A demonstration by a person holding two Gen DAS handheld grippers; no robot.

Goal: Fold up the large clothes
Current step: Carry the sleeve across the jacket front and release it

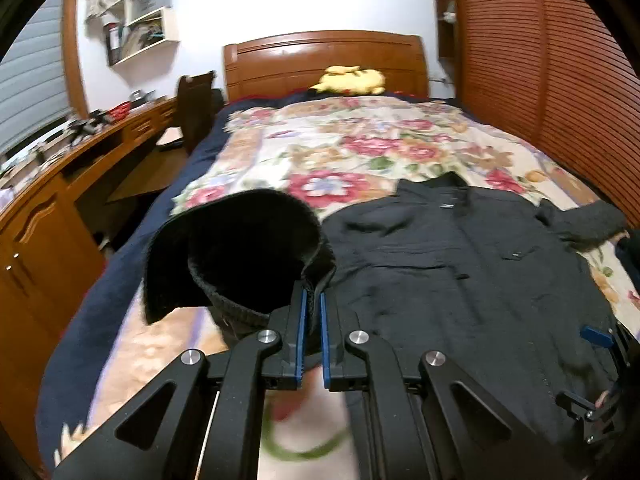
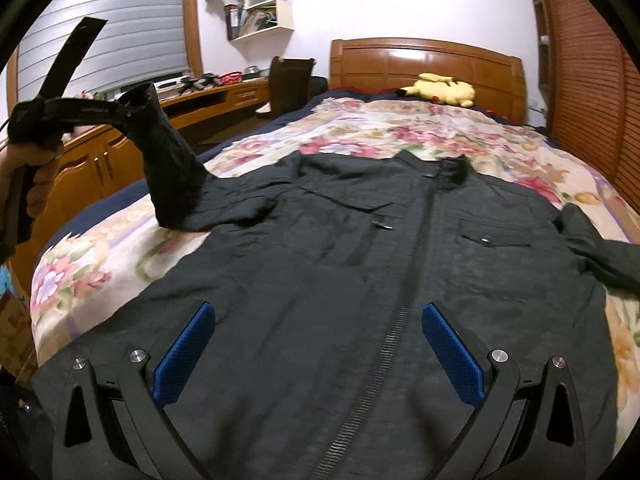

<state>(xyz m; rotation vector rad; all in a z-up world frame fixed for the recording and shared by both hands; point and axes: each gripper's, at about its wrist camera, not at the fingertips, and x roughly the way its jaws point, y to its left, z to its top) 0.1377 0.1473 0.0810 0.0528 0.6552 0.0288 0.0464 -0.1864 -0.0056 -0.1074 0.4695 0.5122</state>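
A black zip jacket [image 2: 320,240] lies front up, spread flat over the floral quilt [image 2: 400,128] on the bed, its zipper [image 2: 400,300] closed. My left gripper [image 1: 314,292] is shut on the cuff of the jacket's left sleeve [image 1: 240,248] and holds it raised above the bed. From the right wrist view that sleeve [image 2: 172,168] rises as a tube from the quilt to the left gripper [image 2: 130,110], which a hand [image 2: 36,160] holds. My right gripper [image 2: 318,312] hovers open over the jacket's lower front, nothing between its pads. The other sleeve [image 2: 600,248] lies at the right.
A yellow plush toy [image 1: 352,80] lies by the wooden headboard [image 1: 320,56]. A wooden desk [image 1: 60,184] and a chair [image 1: 196,108] stand along the bed's left side. Slatted wooden doors [image 1: 540,80] run close along the right side.
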